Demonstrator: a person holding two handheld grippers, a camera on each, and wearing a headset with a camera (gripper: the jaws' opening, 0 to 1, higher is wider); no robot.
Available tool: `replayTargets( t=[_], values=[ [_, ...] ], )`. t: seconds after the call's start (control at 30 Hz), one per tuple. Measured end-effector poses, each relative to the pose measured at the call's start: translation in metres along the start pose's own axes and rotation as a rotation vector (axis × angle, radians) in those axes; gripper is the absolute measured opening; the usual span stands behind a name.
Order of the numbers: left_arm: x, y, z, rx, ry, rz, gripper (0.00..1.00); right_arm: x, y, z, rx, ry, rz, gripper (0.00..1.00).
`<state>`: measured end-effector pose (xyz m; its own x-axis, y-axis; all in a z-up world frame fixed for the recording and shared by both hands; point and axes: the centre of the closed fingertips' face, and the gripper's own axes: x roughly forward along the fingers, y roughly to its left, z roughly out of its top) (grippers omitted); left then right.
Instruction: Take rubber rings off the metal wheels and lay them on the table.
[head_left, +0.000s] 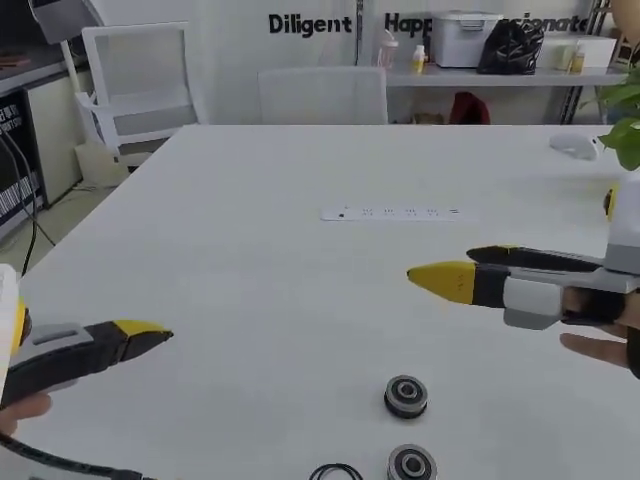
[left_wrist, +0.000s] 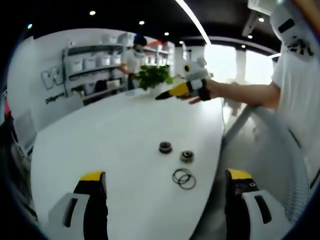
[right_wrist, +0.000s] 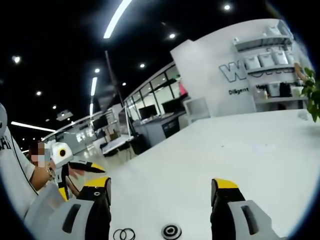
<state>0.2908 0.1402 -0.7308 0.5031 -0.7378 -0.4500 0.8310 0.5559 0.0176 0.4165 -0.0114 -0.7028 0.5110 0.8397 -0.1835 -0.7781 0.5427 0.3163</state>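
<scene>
**Head view.** The far wheel (head_left: 405, 396) is taken as the landmark. It lies flat on the table (head_left: 250, 260), axle up. The near wheel (head_left: 411, 464) sits just behind it, toward the person. The rubber rings (head_left: 335, 472), loose dark loops, lie to the landmark's near left and are cut off by the frame edge. The right gripper (head_left: 440, 270) is held above and beyond the landmark and is judged the nearer of the two. The left gripper (head_left: 150, 335) is well off to the landmark's left.

**Left gripper view.** The jaws are spread wide, with nothing between them. The far wheel (left_wrist: 165, 147) is seen ahead, and the rubber rings (left_wrist: 184, 178) lie nearer than it.

**Right gripper view.** The jaws are likewise parted and empty. A wheel (right_wrist: 171, 231) is seen low between them; which of the two it is cannot be told. The rubber rings (right_wrist: 124, 233) lie to its left.

Dark bands are noted on both wheels. Whether these are rings not yet removed cannot be made out.
</scene>
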Motion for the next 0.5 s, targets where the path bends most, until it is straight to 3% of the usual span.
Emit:
replayTargets(
  t=[0.23, 0.5],
  values=[
    [0.006, 0.003, 0.035, 0.096, -0.025, -0.006, 1.0, 0.0, -0.007, -0.011, -0.027, 0.049, -0.016, 0.84],
    [0.021, 0.005, 0.064, 0.16, -0.055, -0.038, 1.0, 0.002, -0.01, -0.021, -0.044, 0.094, -0.021, 0.78]
  ],
)
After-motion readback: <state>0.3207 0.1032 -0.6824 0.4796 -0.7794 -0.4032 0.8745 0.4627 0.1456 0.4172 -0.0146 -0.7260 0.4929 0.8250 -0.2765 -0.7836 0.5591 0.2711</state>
